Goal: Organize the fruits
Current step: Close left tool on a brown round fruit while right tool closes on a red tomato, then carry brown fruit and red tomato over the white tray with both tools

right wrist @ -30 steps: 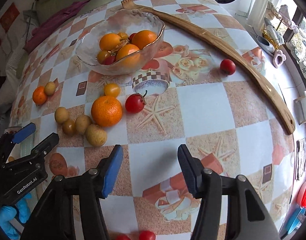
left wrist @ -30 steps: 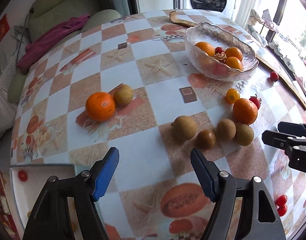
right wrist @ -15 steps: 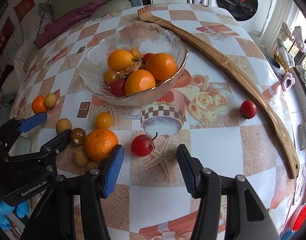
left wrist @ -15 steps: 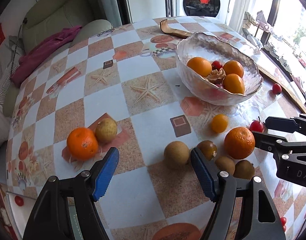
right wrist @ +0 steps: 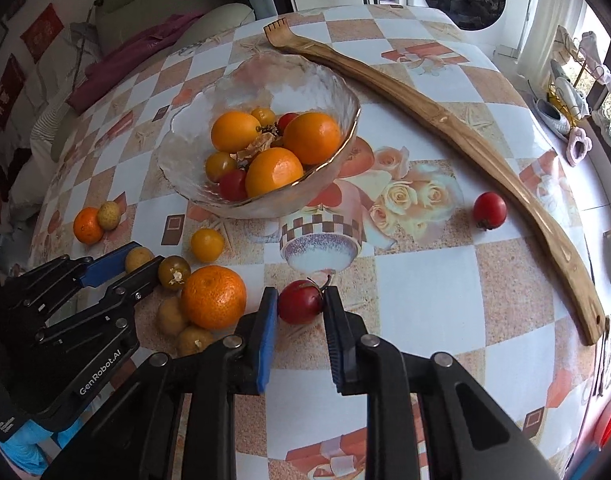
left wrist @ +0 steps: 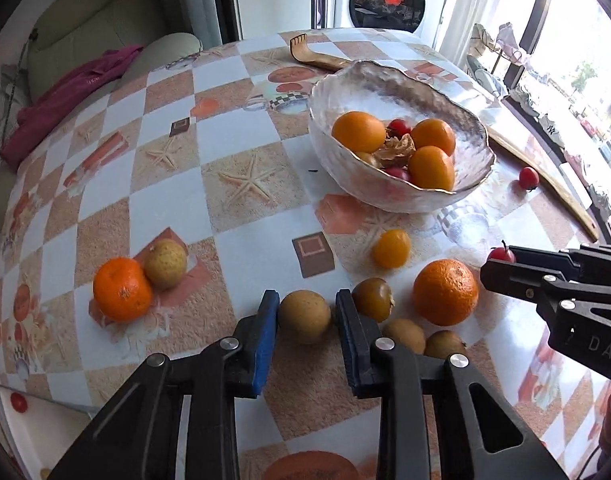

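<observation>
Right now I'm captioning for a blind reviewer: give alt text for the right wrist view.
The right gripper brackets a small red fruit on a checked tablecloth. Left, the left gripper reaches among brown fruits beside an orange; behind stands a glass bowl of fruit.

The checkered table (right wrist: 425, 292) carries a glass bowl (right wrist: 193, 184), loose fruit (right wrist: 213, 297) and a wooden backscratcher (right wrist: 445, 120).

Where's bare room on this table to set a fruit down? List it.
Free: the wide stretch between the glass bowl and the orange-and-longan pair, and between the red tomato and the right gripper. Crowded: the fruit cluster by the large orange at the left gripper.
</observation>
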{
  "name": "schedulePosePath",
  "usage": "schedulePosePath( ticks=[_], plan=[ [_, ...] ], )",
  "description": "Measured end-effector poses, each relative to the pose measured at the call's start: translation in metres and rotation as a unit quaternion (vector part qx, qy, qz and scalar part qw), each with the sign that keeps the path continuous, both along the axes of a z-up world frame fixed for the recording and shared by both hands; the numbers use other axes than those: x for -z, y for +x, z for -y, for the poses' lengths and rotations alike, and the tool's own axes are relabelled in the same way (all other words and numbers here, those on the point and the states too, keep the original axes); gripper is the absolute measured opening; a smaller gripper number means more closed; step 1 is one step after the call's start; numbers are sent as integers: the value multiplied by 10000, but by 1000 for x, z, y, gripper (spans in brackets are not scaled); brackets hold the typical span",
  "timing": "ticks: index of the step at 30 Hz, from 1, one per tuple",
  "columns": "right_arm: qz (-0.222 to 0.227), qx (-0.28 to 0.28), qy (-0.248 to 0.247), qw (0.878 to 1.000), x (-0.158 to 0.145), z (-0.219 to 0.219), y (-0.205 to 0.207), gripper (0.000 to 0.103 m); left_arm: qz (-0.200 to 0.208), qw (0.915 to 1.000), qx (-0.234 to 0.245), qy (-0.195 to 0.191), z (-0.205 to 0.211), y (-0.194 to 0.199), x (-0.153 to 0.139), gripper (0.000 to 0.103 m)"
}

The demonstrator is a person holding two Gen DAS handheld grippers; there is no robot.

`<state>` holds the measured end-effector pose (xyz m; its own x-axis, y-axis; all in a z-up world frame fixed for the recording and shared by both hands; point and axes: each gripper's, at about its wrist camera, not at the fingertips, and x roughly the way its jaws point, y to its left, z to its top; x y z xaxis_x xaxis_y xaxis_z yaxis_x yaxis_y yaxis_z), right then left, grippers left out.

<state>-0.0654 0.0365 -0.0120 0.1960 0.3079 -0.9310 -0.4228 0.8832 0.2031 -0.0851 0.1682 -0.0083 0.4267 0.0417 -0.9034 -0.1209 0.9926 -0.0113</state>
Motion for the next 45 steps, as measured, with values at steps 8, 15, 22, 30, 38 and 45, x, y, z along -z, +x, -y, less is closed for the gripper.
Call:
schedulePosePath(
  ticks=[8, 15, 22, 30, 38, 45],
  plan=[
    [-82, 24, 36, 10000, -12, 8, -23, 25, 45, 9991, -231, -350, -7, -28, -15, 31],
    [-178, -42, 61, 9998, -23, 11, -48, 25, -105, 9986, -362, -361, -7, -57, -27, 31],
    [-263, -172, 20, 9995, -33, 6, -77, 25, -195, 9974, -570, -397, -15, -90, -37, 31],
    [-263, -436, 14, 9987, -48, -18, -104, 25, -139, 9949, -902, -425, -41, -127, -52, 31],
    [-244, -929, 104, 9953, -60, -69, -127, 25, -50, 9886, -1459, -361, -89, -175, -68, 31],
    [-293, -1430, 214, 9891, -62, -128, -144, 25, -244, 9804, -1942, -249, -135, -212, -55, 31]
  ],
)
